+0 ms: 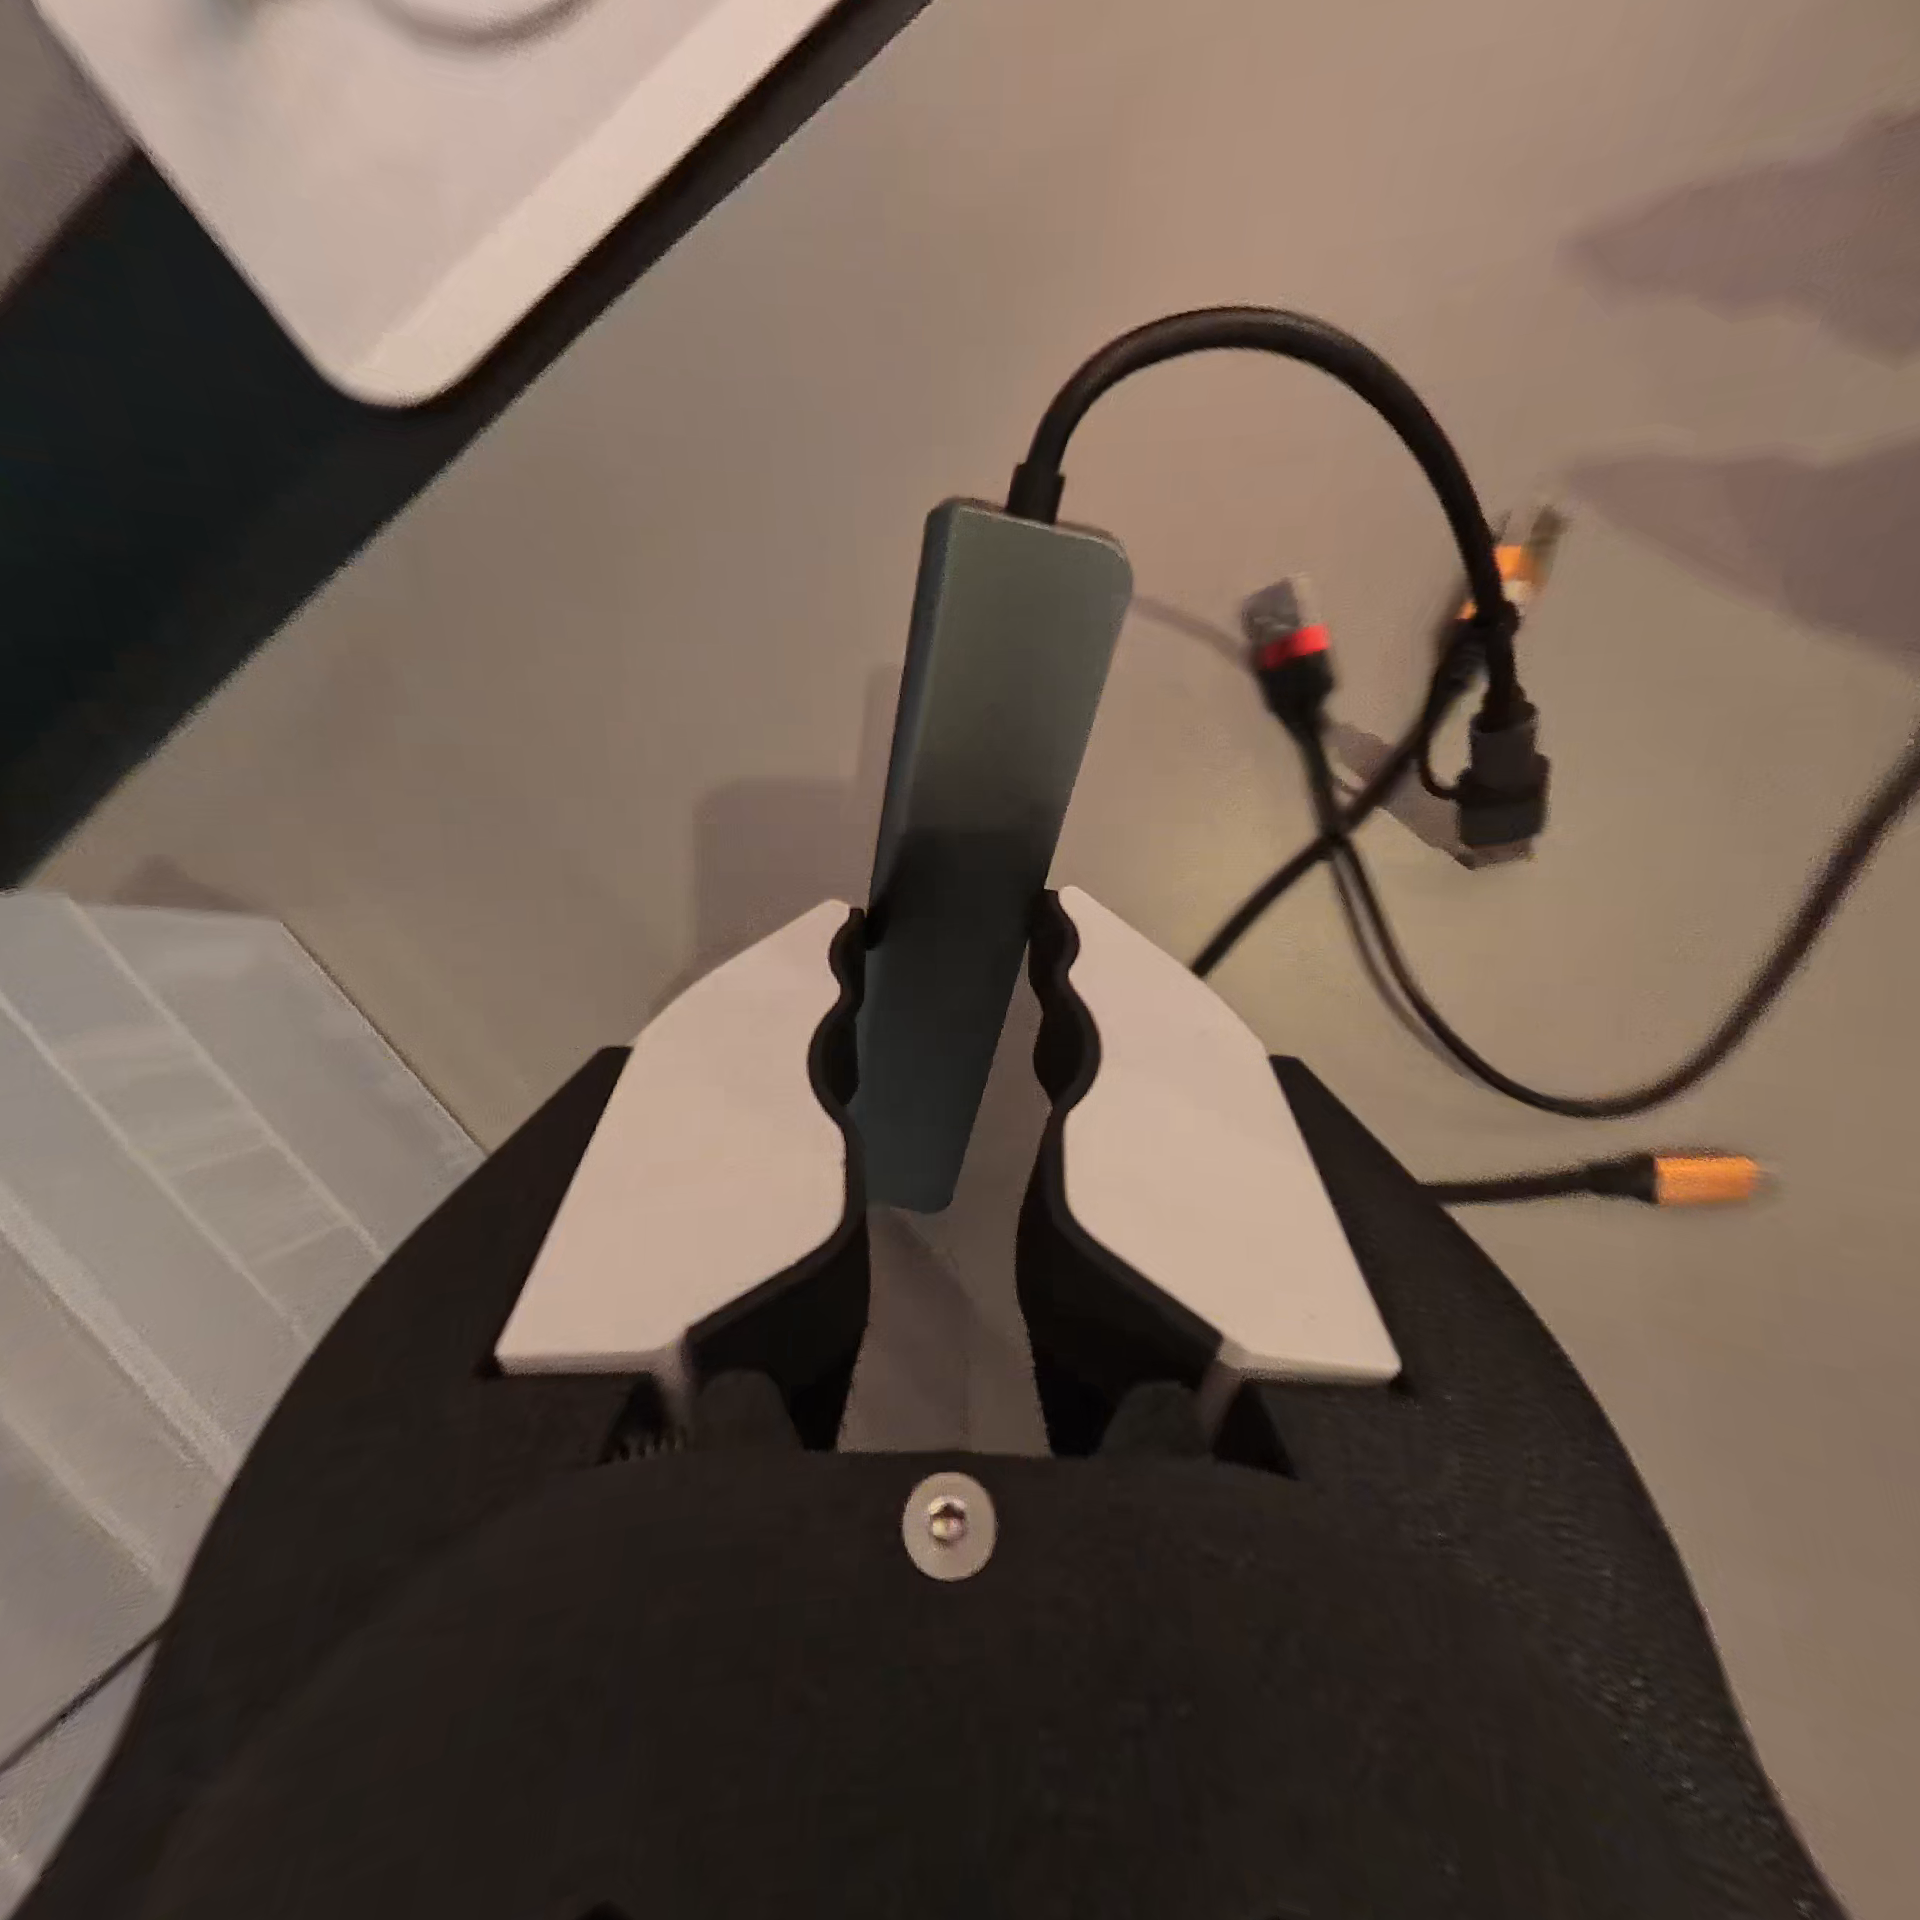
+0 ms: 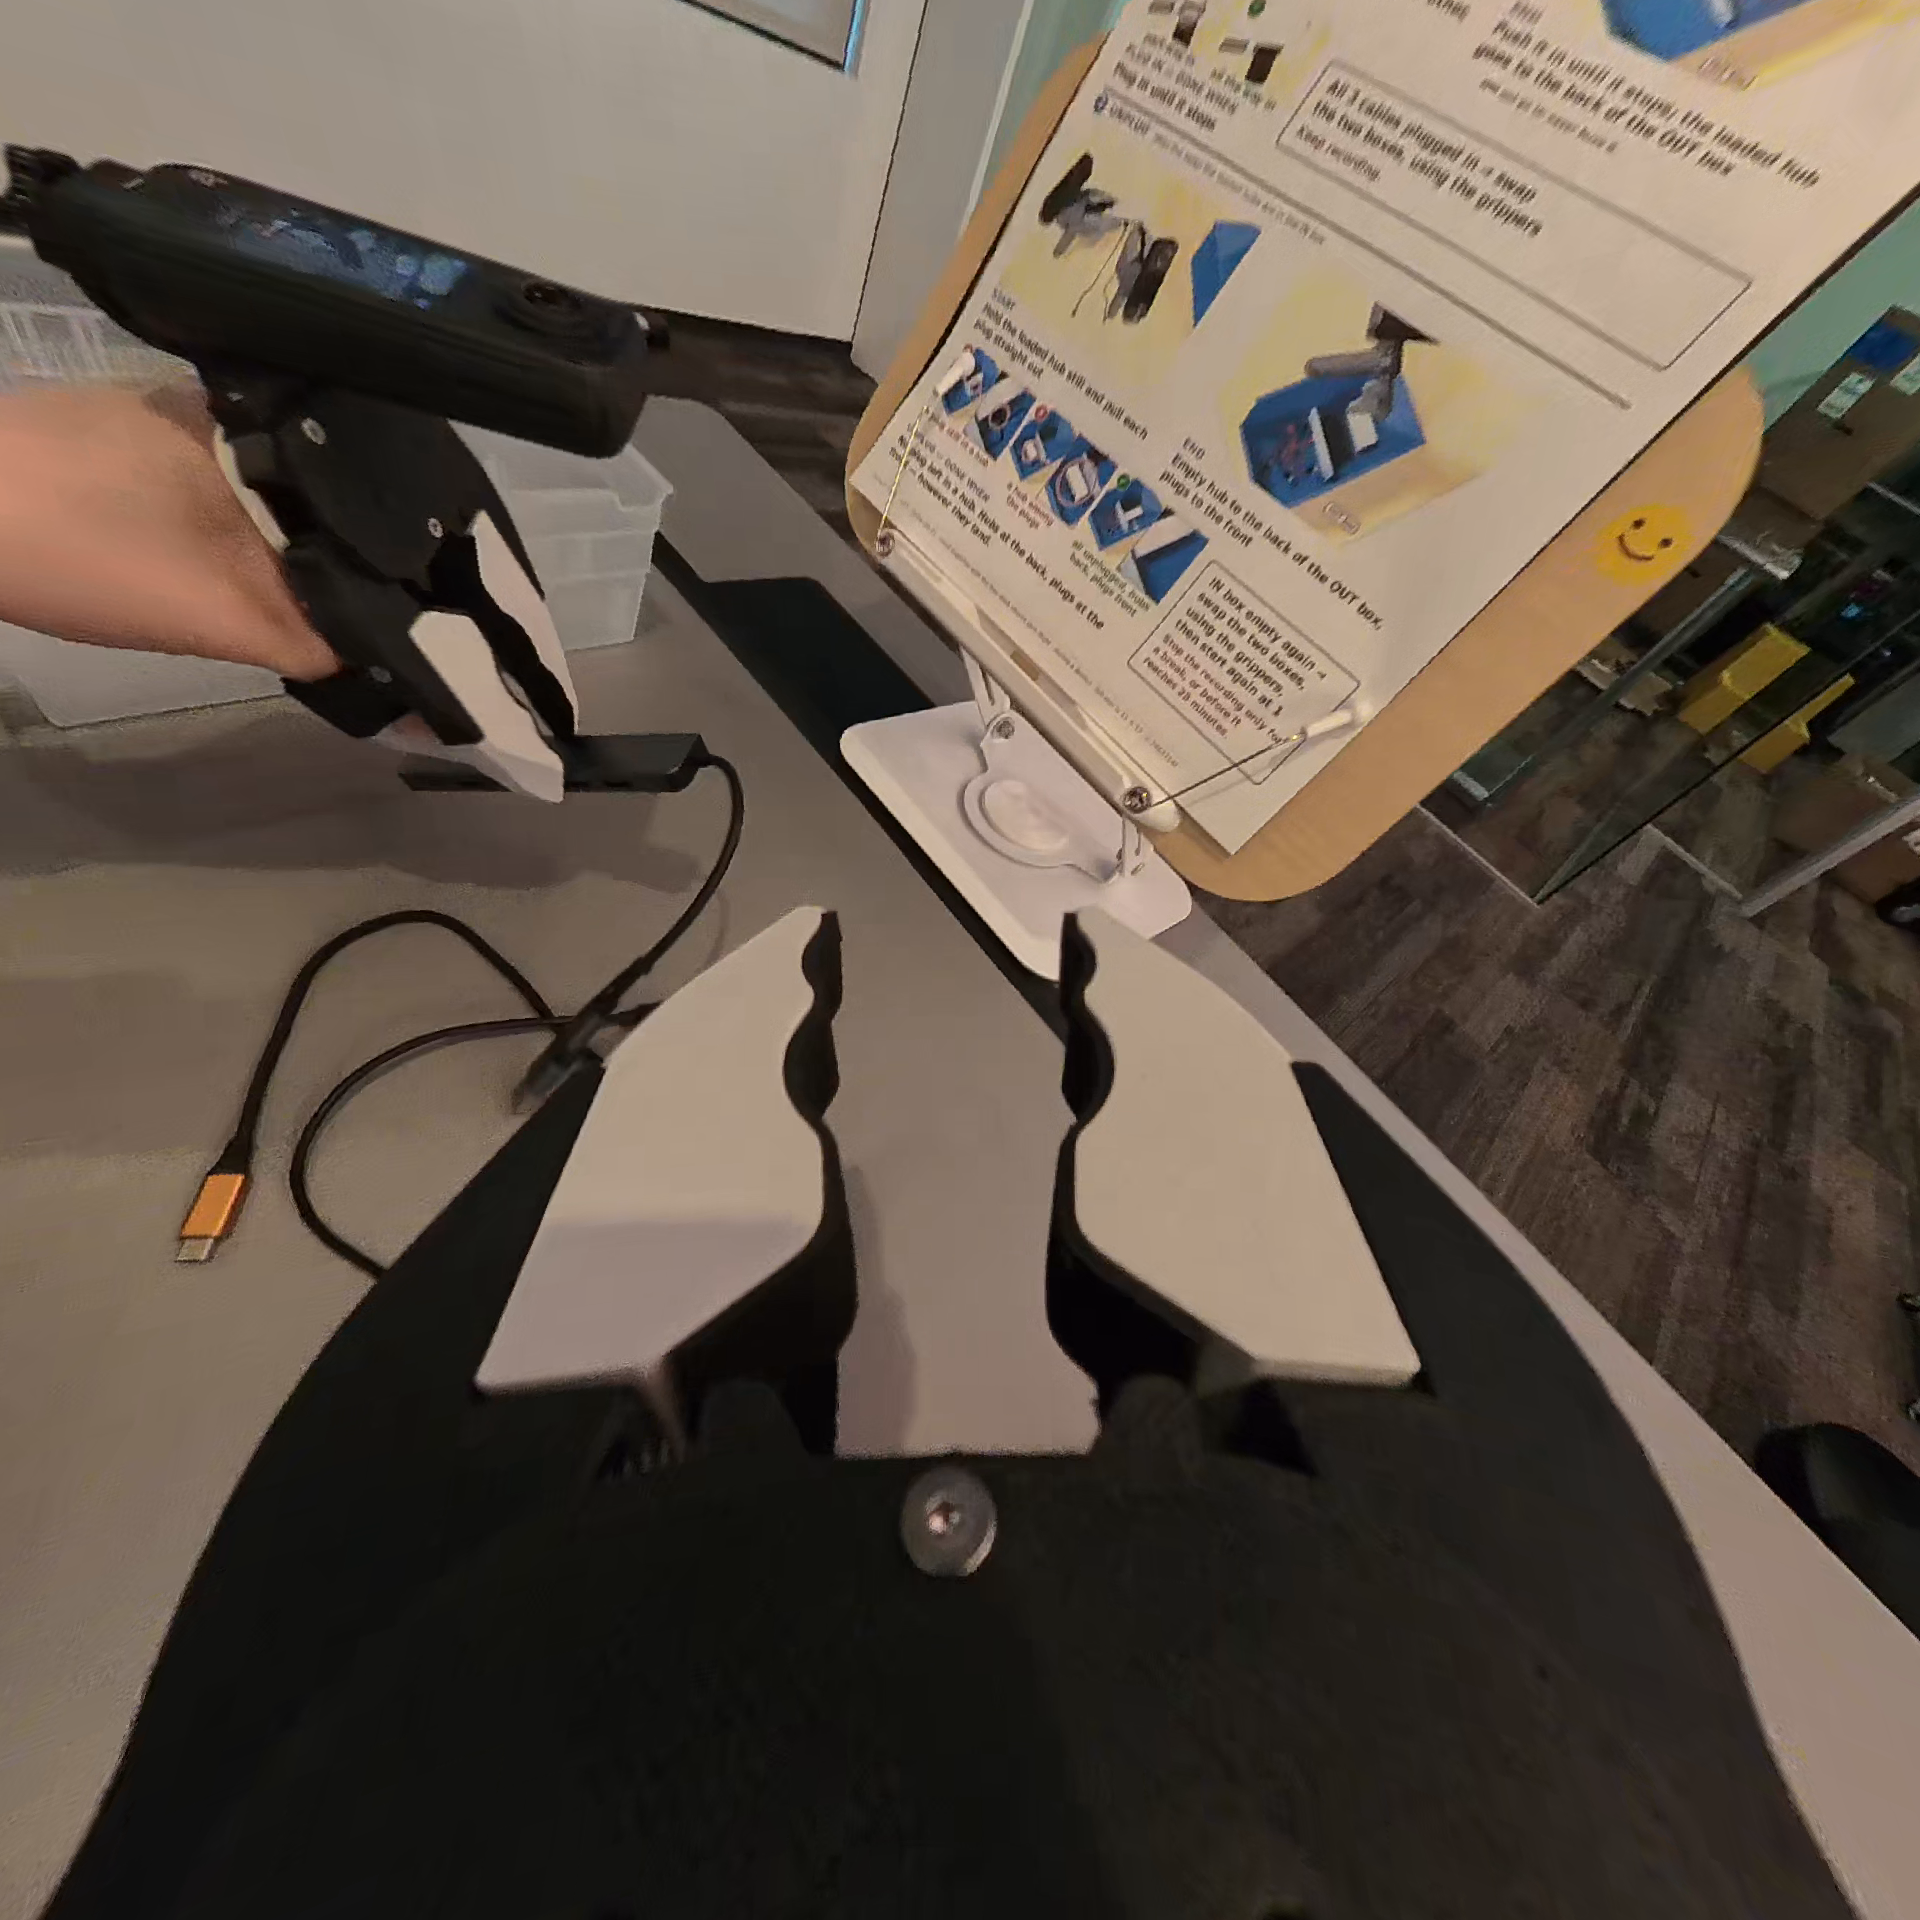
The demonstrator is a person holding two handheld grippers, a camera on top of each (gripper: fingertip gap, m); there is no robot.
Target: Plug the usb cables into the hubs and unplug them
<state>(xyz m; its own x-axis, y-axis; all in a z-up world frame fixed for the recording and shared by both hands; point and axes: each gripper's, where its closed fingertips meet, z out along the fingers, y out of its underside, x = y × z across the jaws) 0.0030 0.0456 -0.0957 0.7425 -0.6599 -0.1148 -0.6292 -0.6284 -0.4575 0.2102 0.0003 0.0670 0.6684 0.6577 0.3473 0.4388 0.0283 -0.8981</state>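
My left gripper (image 1: 951,914) is shut on a slim dark grey USB hub (image 1: 997,727) and holds it above the grey table. The hub's short black cable (image 1: 1351,416) arcs right and hangs down to its plug (image 1: 1501,800). On the table beyond lie a black cable with a red-banded plug (image 1: 1288,649) and a cable with orange plugs (image 1: 1704,1179). My right gripper (image 2: 945,956) is open and empty above the table's right part. In the right wrist view the left gripper (image 2: 520,717) holds the hub (image 2: 634,758) at the left, and an orange plug (image 2: 213,1210) lies on the table.
A clear plastic box (image 1: 156,1195) stands at the left, also in the right wrist view (image 2: 592,540). A white stand base (image 1: 343,177) sits on a dark strip at the back. It carries an instruction sheet on a wooden board (image 2: 1351,416). The table edge (image 2: 1558,1351) drops to the floor at right. The tips of one gripper are about 25 cm away from the tips of the other.
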